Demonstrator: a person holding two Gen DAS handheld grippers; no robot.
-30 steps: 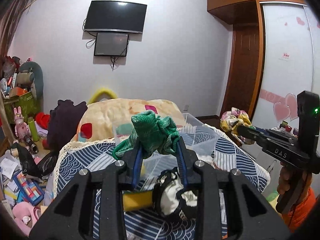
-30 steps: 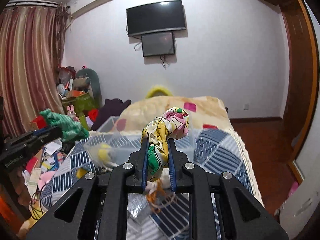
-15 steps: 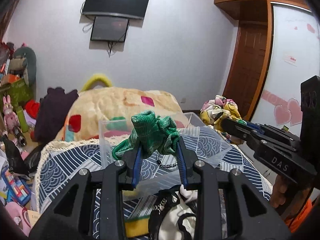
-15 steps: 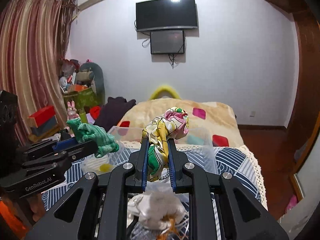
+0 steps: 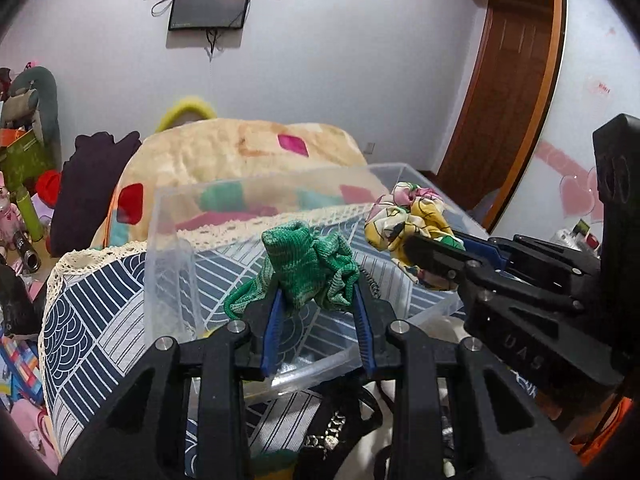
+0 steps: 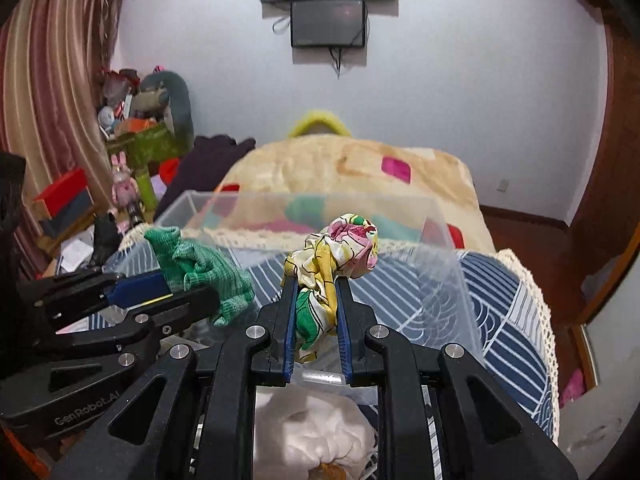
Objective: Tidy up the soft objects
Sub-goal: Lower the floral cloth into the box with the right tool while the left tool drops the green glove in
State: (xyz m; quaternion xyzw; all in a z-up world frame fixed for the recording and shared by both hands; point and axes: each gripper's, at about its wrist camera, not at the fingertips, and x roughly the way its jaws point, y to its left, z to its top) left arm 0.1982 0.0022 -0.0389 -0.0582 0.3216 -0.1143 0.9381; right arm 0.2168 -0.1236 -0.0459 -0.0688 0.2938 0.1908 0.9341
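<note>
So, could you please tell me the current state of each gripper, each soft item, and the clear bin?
left gripper: shut on green knit cloth
right gripper: shut on floral fabric
green knit cloth: bunched, held above the bin
floral fabric: crumpled, held above the bin
clear plastic bin: open, no lid on, standing on the bed
wall screens: dark

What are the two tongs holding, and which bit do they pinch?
The left tongs pinch a crumpled green knitted cloth by its lower folds. The right tongs pinch a bunched yellow floral cloth at its lower middle.
</note>
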